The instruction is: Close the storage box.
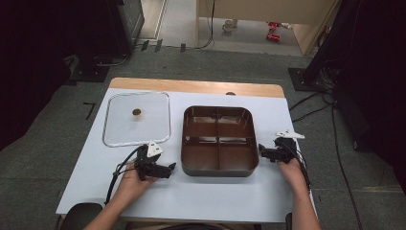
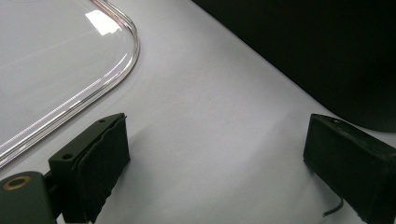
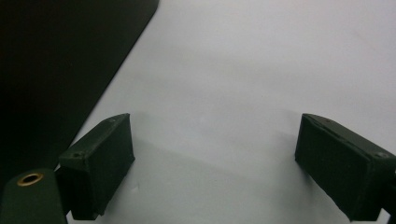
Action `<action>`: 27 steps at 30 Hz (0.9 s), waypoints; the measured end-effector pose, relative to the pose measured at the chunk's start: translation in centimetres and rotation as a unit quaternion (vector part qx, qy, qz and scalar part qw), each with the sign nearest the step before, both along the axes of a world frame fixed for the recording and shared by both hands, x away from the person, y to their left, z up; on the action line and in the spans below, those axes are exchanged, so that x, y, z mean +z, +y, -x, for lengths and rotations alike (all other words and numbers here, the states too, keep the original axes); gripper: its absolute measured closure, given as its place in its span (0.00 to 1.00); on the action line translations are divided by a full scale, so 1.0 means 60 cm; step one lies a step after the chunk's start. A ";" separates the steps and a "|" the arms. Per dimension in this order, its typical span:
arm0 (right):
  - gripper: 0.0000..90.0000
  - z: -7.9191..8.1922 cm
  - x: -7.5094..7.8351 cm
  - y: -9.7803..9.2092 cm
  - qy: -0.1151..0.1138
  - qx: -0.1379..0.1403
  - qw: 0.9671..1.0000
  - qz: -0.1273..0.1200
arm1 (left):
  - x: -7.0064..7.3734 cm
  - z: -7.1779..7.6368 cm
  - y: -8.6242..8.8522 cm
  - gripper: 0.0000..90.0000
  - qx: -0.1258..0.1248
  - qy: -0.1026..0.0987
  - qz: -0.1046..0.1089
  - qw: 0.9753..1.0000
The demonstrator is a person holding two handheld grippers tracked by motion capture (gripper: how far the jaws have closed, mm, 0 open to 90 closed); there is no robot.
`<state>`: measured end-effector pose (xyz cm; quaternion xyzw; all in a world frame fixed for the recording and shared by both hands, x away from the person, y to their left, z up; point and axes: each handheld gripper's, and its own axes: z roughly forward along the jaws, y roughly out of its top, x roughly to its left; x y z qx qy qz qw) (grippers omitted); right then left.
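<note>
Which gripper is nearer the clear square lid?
Left. The left gripper sits just below the clear square lid; the right gripper is beyond the brown four-compartment tray.

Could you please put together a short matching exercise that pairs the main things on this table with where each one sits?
Things:
1. clear lid
2. brown tray
3. left gripper
4. right gripper

Places:
A. in the middle of the table, split into four compartments
B. just beyond the tray's right side, jaws open and pointing at it
C. lying flat on the table's far left part, with a small brown knob on top
D. near the tray's front left corner, jaws open and pointing at it

Pairs: 1-C, 2-A, 3-D, 4-B
</note>
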<state>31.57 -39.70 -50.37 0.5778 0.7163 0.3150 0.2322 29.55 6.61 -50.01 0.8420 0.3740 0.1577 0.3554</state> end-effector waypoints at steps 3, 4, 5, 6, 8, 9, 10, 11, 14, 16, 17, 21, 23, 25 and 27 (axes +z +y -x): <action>0.12 0.000 0.000 0.000 0.000 0.000 1.000 0.000 | 0.000 0.000 0.000 0.07 0.000 0.000 -0.002 1.000; 0.12 0.000 0.000 0.000 0.000 0.000 1.000 0.000 | 0.003 -0.002 -0.001 0.08 -0.003 0.005 -0.008 1.000; 0.12 0.000 0.000 0.000 0.000 0.000 1.000 0.000 | 0.003 -0.002 -0.001 0.08 -0.003 0.005 -0.008 1.000; 0.12 0.000 0.000 0.000 0.000 0.000 1.000 0.000 | 0.006 -0.004 -0.002 0.08 -0.003 0.012 -0.011 1.000; 0.12 0.000 0.000 0.000 0.000 0.000 1.000 0.000 | 0.009 -0.009 -0.002 0.09 -0.014 0.021 -0.018 1.000; 0.12 0.000 0.000 0.000 0.000 0.000 1.000 0.000 | 0.012 -0.011 0.000 0.11 -0.016 0.024 -0.020 0.999; 0.12 0.000 0.000 0.000 0.000 0.001 1.000 0.000 | 0.014 -0.013 0.001 0.15 -0.016 0.026 -0.022 0.999; 0.12 0.000 0.000 0.000 0.000 0.001 1.000 0.000 | 0.017 -0.016 0.006 0.23 -0.022 0.029 -0.024 0.999; 0.12 0.000 0.000 0.000 0.000 0.001 1.000 0.000 | 0.021 -0.021 0.017 0.30 -0.025 0.035 -0.019 0.999; 0.12 0.000 0.000 0.000 0.000 0.000 1.000 -0.001 | 0.026 -0.027 0.018 0.31 -0.035 0.049 -0.024 0.998; 0.12 0.000 0.000 0.000 0.000 0.000 1.000 -0.001 | 0.026 -0.027 0.018 0.31 -0.035 0.049 -0.024 0.998; 0.12 0.000 0.000 0.000 0.000 0.000 1.000 -0.001 | 0.034 -0.036 0.021 0.33 -0.048 0.073 -0.022 0.996; 0.12 0.000 0.000 0.000 0.000 0.000 1.000 -0.001 | 0.041 -0.039 0.023 0.34 -0.053 0.080 -0.008 0.995; 0.12 0.000 0.000 0.000 0.000 0.001 1.000 -0.001 | 0.047 -0.042 0.025 0.33 -0.054 0.074 -0.006 0.996; 0.12 0.000 0.000 0.000 0.000 0.000 1.000 -0.001 | 0.052 -0.043 0.026 0.33 -0.055 0.071 -0.009 0.996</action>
